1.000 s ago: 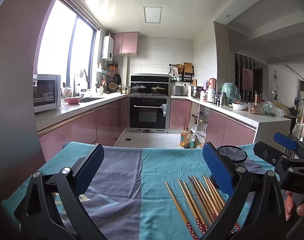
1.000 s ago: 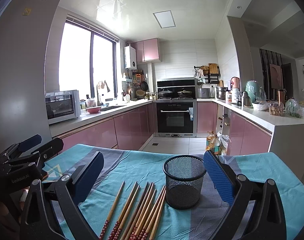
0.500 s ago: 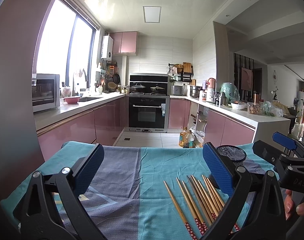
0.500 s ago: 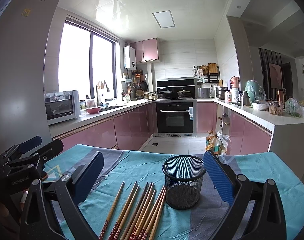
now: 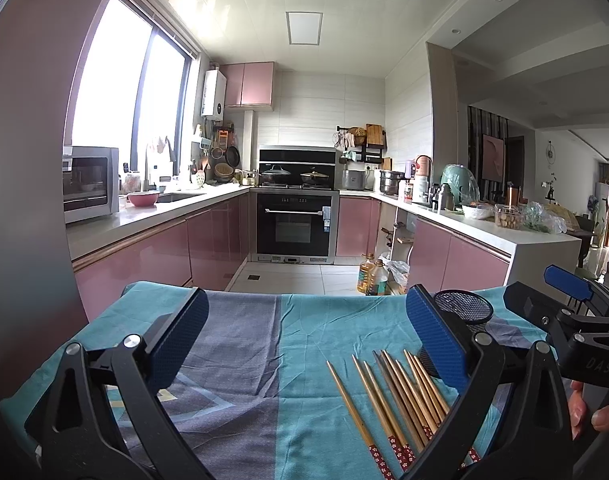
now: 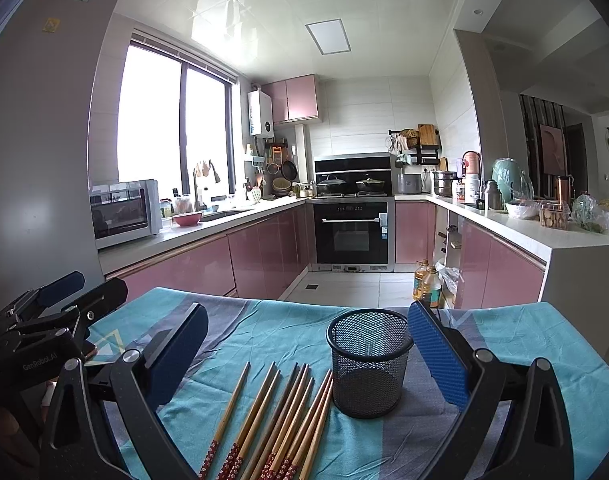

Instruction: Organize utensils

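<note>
Several chopsticks (image 6: 280,420) lie between right tool (image 6: 304,356) fingers.

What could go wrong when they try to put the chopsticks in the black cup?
The chopsticks lie packed side by side, so a gripper might pinch several or knock the row crooked. The mesh cup stands empty and looks light, so a bump from a stick or the right gripper might tip it over.

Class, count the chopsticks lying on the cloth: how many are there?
8, I think: the chopsticks all lie side by side in one fan on the teal cloth, left of the mesh cup; overlaps may hide another.
</note>
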